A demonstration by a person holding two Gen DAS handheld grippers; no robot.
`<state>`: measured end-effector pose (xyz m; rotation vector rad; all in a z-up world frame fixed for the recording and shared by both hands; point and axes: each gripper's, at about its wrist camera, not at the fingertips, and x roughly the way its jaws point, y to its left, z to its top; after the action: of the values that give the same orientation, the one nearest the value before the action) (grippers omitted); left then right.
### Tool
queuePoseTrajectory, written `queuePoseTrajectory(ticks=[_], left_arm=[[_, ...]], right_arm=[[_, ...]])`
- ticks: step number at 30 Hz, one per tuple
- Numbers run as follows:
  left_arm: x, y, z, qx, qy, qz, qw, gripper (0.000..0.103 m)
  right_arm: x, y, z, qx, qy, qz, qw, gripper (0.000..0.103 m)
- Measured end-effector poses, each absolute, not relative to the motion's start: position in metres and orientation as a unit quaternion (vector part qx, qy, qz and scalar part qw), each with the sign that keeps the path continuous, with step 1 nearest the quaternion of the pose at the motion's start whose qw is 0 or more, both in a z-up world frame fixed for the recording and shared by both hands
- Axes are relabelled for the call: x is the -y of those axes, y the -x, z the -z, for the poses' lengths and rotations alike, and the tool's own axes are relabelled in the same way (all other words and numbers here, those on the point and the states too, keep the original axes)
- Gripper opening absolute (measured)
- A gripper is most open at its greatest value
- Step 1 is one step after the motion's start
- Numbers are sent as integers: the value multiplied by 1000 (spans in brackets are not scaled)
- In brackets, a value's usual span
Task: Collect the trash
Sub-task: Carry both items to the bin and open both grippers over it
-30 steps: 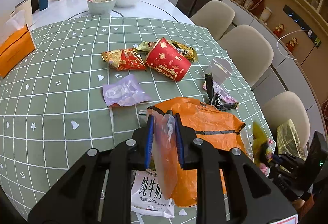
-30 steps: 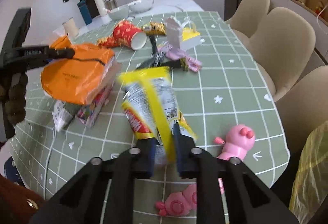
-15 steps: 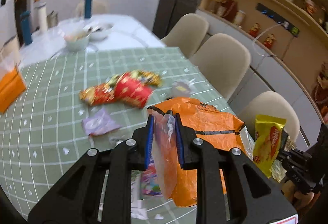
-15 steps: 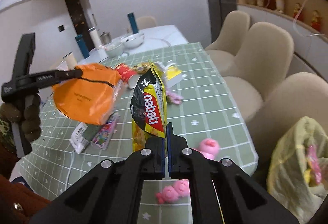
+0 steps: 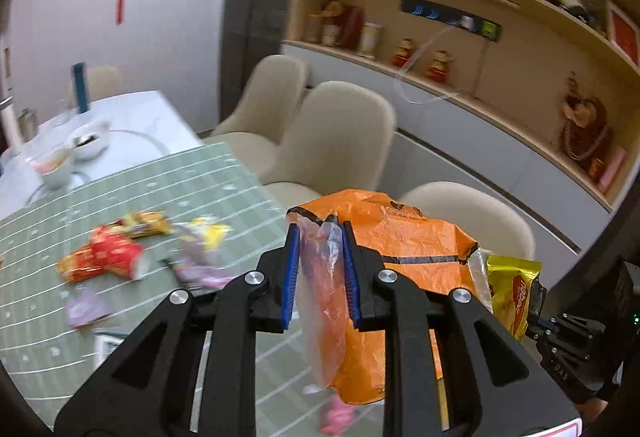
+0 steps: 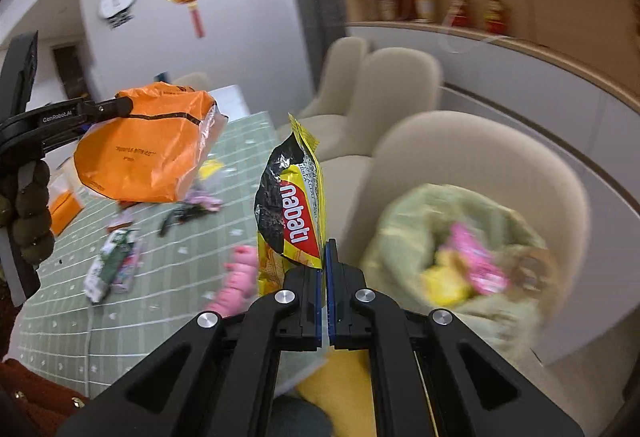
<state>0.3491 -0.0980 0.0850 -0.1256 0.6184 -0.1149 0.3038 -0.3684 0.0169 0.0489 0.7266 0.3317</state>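
Dangling off the table's edge, the crinkly yellow Nabati snack wrapper (image 6: 294,205) sits pinched by one thin corner in the right gripper (image 6: 325,257) — while the left gripper (image 5: 319,237) clamps the orange plastic bag (image 5: 394,233) — so either flimsy hold could slip before reaching the pale green trash bag (image 6: 460,237).

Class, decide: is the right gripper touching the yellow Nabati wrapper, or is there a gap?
Touching. The right wrist view shows the right gripper shut on the yellow Nabati wrapper, with its bottom edge pinched between the blue pads.

Both grippers raised — left (image 5: 319,273), right (image 6: 325,291) — jaws clamped.
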Motion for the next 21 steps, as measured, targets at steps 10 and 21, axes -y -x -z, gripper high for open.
queuePoseTrajectory(ticks=[10, 21], left_arm=[[207, -395, -55, -335, 42, 147, 930, 20], [282, -441, -13, -384, 33, 208, 899, 20]], right_arm=[[455, -286, -7, -374, -71, -47, 923, 4], [493, -286, 7, -387, -107, 16, 916, 4]])
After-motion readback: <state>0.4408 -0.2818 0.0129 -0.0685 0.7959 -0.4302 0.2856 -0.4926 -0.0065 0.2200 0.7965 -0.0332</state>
